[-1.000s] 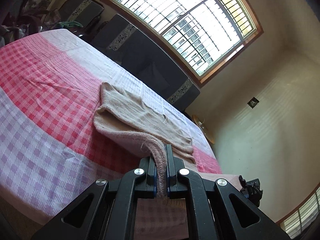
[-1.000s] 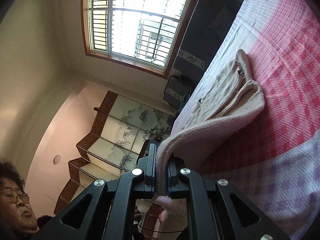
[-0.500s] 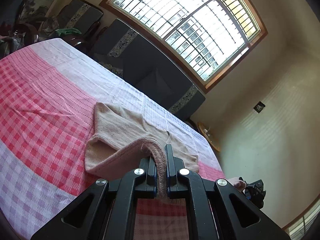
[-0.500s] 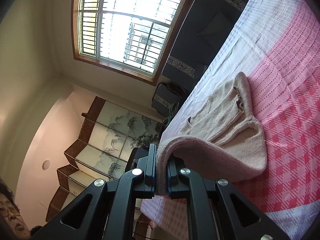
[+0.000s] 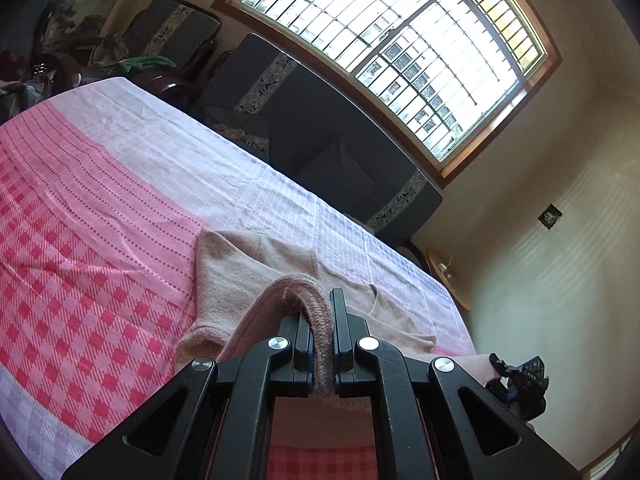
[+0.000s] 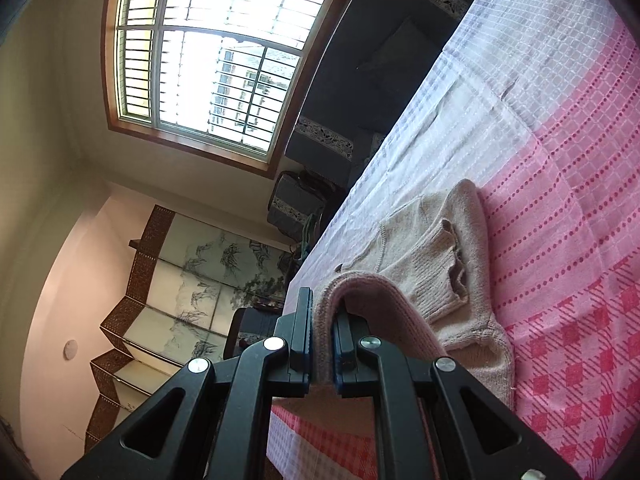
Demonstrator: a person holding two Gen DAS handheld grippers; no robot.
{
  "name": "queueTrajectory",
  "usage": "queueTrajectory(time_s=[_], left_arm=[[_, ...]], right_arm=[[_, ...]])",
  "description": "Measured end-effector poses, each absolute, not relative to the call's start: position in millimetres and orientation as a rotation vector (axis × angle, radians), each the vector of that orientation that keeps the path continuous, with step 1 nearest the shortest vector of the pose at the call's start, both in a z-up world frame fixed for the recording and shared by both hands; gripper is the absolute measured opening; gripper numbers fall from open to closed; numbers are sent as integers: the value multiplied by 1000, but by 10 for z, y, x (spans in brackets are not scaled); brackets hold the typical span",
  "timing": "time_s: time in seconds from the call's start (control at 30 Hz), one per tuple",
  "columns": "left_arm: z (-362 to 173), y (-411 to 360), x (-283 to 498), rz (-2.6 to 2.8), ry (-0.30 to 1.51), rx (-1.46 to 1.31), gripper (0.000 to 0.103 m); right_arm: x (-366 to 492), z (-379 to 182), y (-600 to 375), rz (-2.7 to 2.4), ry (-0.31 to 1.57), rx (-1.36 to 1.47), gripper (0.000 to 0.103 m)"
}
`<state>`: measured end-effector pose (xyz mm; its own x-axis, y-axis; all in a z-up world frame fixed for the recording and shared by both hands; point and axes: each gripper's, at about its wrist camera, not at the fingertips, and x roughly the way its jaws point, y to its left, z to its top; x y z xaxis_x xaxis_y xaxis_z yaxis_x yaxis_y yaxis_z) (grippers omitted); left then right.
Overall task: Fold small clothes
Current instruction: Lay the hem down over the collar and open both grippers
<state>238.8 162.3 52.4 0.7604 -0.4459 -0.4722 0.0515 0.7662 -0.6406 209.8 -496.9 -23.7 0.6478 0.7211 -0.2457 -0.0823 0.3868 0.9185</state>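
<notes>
A small beige-pink knit sweater (image 5: pixel 256 276) lies on the pink and white checked cloth (image 5: pixel 88 216) of the bed. My left gripper (image 5: pixel 322 344) is shut on its ribbed hem edge, lifted and arched over the part lying flat. My right gripper (image 6: pixel 322 344) is shut on the other part of the same hem (image 6: pixel 368 292), held above the sweater (image 6: pixel 440 248). A ribbed sleeve cuff (image 6: pixel 452 276) lies folded across the body. The right gripper (image 5: pixel 520 380) also shows at the left wrist view's lower right.
A dark sofa (image 5: pixel 320 140) stands along the bed's far side under a large barred window (image 5: pixel 400 32). A folding painted screen (image 6: pixel 192 280) and cluttered chairs (image 5: pixel 120 52) stand beyond the bed's end. A small round table (image 5: pixel 448 280) is by the wall.
Both grippers have carried the held hem forward over the sweater, toward its far end. The lifted fold now covers more of the flat part, and the garment looks shorter.
</notes>
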Motion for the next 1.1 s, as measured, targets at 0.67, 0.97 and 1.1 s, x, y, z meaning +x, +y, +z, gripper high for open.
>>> queueTrajectory(time_s=[0.67,0.97,1.1], left_arm=[[-21,1526,3185,-195,738,-557,6],[-124,1508,3386,-173,747,-517,6],[-210,1498,3449,-163,763,-516,6]], right_arm=[[2809,-815,-4942,439,793,1103,10],[2939,-837,-4847,395,812,989,10],[2984,-892,-4846,380,823,984,10]])
